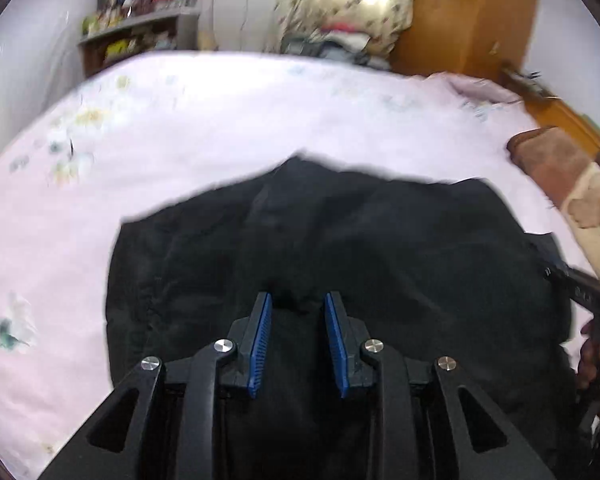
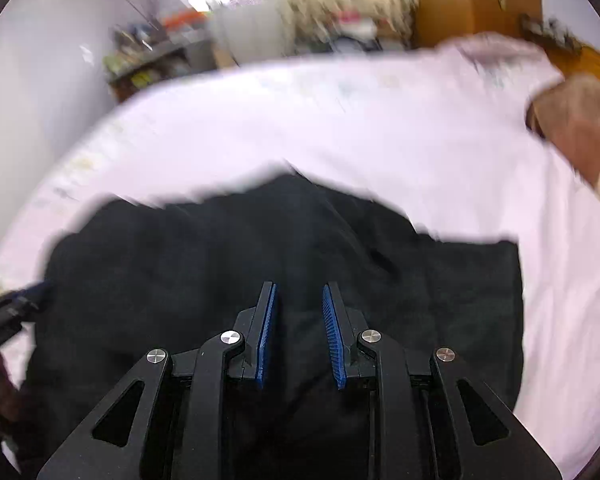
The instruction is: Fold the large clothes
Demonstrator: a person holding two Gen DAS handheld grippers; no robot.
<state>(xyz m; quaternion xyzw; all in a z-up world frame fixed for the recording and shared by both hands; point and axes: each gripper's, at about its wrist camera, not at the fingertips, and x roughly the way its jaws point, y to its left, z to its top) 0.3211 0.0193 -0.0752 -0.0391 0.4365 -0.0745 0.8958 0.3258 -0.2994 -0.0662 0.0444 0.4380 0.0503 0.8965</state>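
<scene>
Garment of black fabric (image 1: 340, 240), large, spread on pale pink floral bedsheet (image 1: 220, 120), lying under and ahead of both grippers. Left gripper (image 1: 298, 304) tilted down over near part of cloth, ribbed blue pads (image 1: 260, 344) narrowly apart, dark fabric between them; grasped or only touched, cannot tell. Right gripper (image 2: 299, 292) likewise, to its right. Brown patchwork cushion (image 1: 560, 172) farther right.

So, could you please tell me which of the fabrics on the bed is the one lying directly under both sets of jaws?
The black garment, spread on the pink floral bedsheet. The brown patterned blanket lies apart at the bed's right edge.
</scene>
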